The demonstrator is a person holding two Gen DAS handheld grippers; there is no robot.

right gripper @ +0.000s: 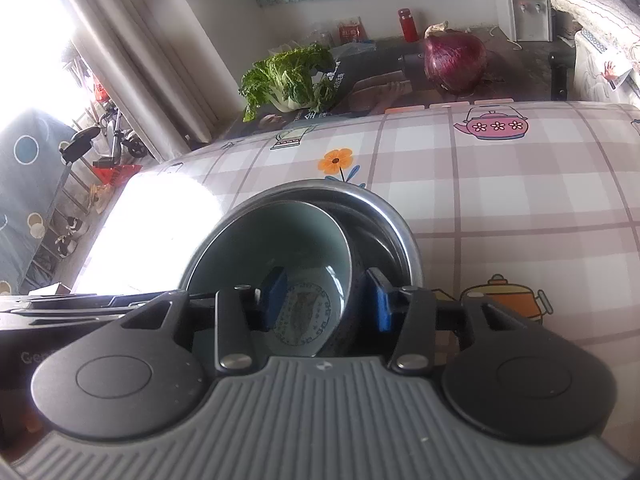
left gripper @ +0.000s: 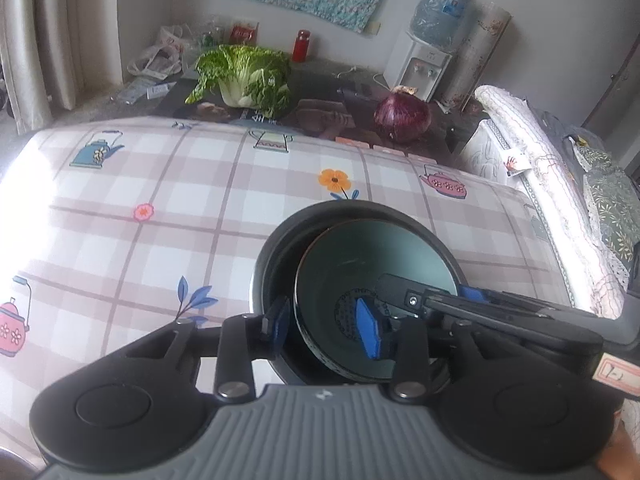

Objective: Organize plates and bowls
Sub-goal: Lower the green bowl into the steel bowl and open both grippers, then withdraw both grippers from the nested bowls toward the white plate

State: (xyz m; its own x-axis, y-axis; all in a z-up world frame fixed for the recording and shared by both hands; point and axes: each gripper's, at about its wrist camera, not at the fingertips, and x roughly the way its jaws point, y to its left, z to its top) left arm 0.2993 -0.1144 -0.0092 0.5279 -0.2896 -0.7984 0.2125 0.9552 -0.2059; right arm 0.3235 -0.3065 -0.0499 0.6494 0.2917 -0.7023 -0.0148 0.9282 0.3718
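Note:
A pale green ceramic bowl (left gripper: pixel 352 264) with a blue printed centre sits tilted inside a larger dark metal bowl (left gripper: pixel 272 256) on the checked tablecloth. My left gripper (left gripper: pixel 326 330) straddles the near rim of the ceramic bowl, jaws wide, one blue pad inside and one outside. My right gripper (right gripper: pixel 326 300) straddles the opposite rim of the same bowl (right gripper: pixel 272 240), jaws also wide; the metal bowl's rim (right gripper: pixel 396 224) shows behind. The right gripper also shows in the left wrist view (left gripper: pixel 460 304), reaching into the bowl.
The tablecloth (left gripper: pixel 160 200) has teapot and flower prints. Beyond the table's far edge lie a cabbage (left gripper: pixel 244 76) and a red onion (left gripper: pixel 402 116) on a dark surface. A water dispenser (left gripper: pixel 428 60) stands at the back right, bedding (left gripper: pixel 560 184) at right.

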